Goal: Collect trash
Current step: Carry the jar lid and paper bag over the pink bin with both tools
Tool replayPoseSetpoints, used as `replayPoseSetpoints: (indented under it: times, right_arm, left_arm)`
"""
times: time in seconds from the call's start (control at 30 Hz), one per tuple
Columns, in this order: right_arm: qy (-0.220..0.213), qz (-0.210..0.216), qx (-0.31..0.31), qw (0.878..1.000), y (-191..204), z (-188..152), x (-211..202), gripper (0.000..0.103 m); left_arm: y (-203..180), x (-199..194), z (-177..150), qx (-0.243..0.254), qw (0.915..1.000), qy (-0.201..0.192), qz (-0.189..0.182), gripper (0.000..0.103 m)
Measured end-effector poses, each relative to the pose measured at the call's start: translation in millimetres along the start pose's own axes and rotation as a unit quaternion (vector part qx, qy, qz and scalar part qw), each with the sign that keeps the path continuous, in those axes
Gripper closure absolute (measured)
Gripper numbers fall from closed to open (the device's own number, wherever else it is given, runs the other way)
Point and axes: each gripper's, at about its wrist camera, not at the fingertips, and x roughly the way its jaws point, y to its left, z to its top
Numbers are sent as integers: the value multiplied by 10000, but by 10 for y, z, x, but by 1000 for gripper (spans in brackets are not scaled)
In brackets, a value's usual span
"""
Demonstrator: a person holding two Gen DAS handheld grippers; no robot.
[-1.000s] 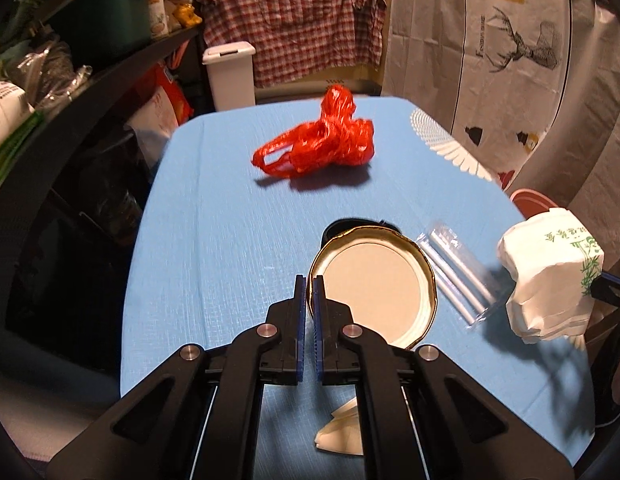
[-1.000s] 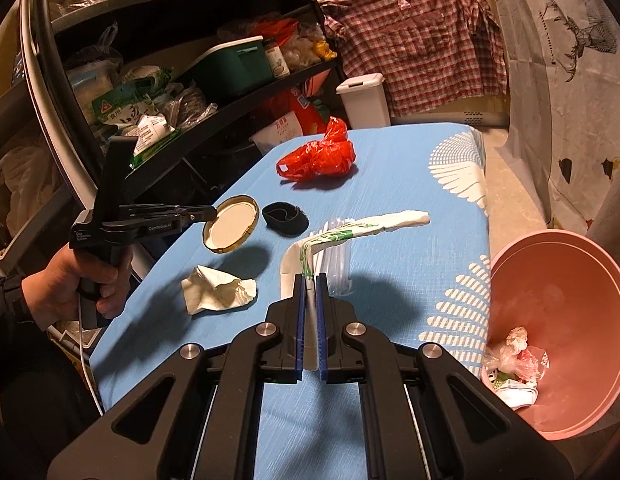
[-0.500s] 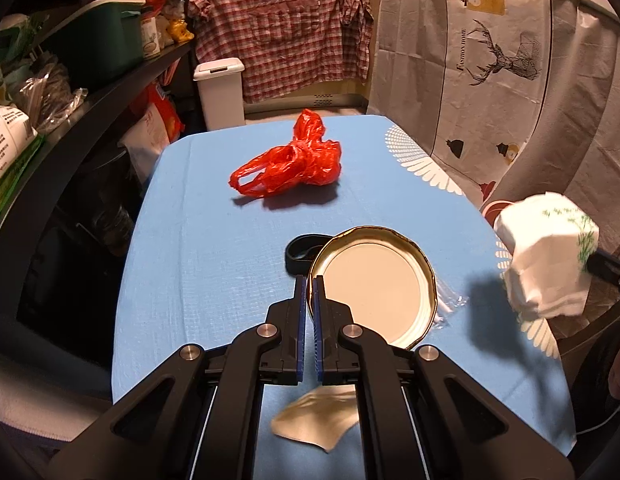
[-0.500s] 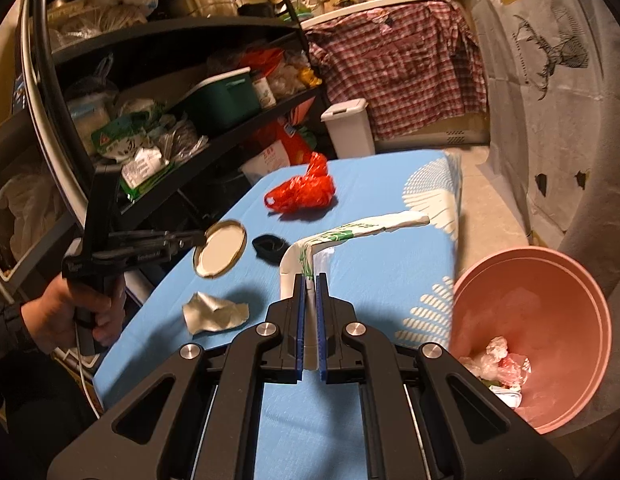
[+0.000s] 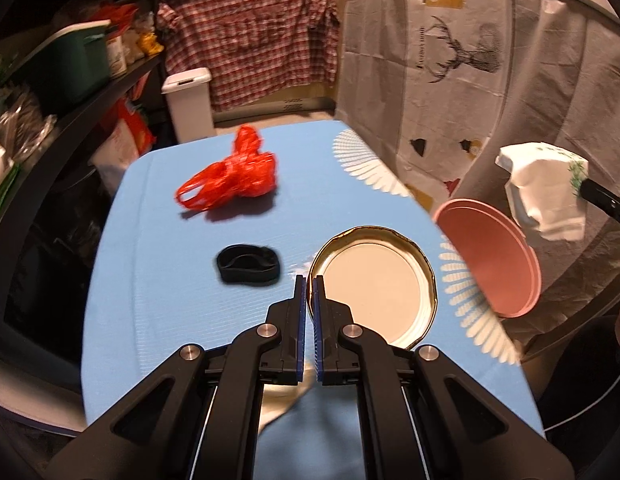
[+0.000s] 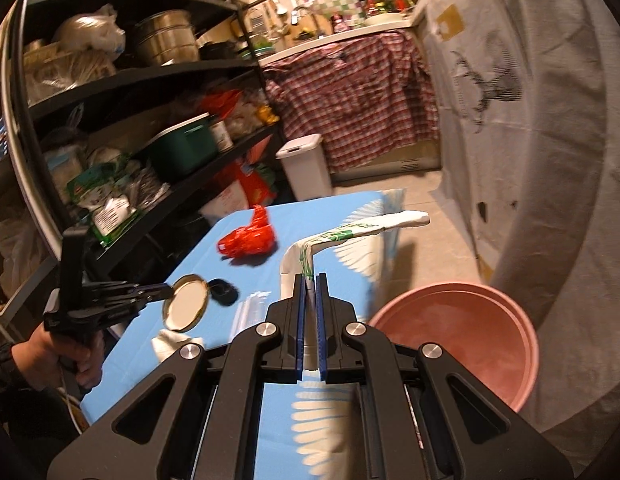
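Observation:
My left gripper point(image 5: 309, 280) is shut on the rim of a gold jar lid point(image 5: 374, 288), held above the blue table point(image 5: 157, 264). My right gripper point(image 6: 308, 280) is shut on a white paper packet with green print point(image 6: 350, 234), lifted off the table; in the left wrist view the packet point(image 5: 546, 192) hangs at the right above the pink bin point(image 5: 490, 256). The left gripper point(image 6: 165, 290) with the lid point(image 6: 186, 302) shows in the right wrist view too. On the table lie a red plastic bag point(image 5: 233, 182), a black band point(image 5: 247, 266) and a crumpled white paper point(image 6: 169, 342).
The pink bin point(image 6: 470, 328) stands on the floor beside the table's right edge. A clear plastic sleeve point(image 6: 249, 308) lies on the table. Dark shelves point(image 6: 121, 80) full of goods run along the left. A white pedal bin point(image 5: 189, 104) and a plaid shirt point(image 5: 249, 40) are beyond the far end.
Both grippers have risen and drawn back with their loads. The packet has gone from table height to above the pink bin. The black band, earlier behind the lid, now shows fully.

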Motion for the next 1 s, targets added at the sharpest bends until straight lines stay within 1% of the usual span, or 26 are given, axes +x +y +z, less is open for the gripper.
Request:
replayPoseSetpoints:
  times: [0.13, 0.3, 0.57, 0.83, 1.0]
  right_arm:
    - [-32, -254, 109, 9996, -221, 8, -71, 97]
    - [20, -543, 302, 9981, -465, -49, -57, 97]
    - [134, -827, 587, 9948, -765, -151, -1, 97]
    - [159, -939, 619, 9935, -868, -185, 45, 97]
    - [214, -1049, 584, 9925, -903, -201, 84, 97]
  left_arm:
    - [-222, 48, 46, 76, 9999, 16, -116, 100]
    - [-506, 141, 138, 146, 9995, 2, -282, 100]
    - [-976, 392, 307, 288, 9980, 48, -554, 100]
    - [-1378, 722, 430, 445, 9959, 181, -764, 100]
    - [-1546, 902, 472, 527, 9945, 249, -865, 100]
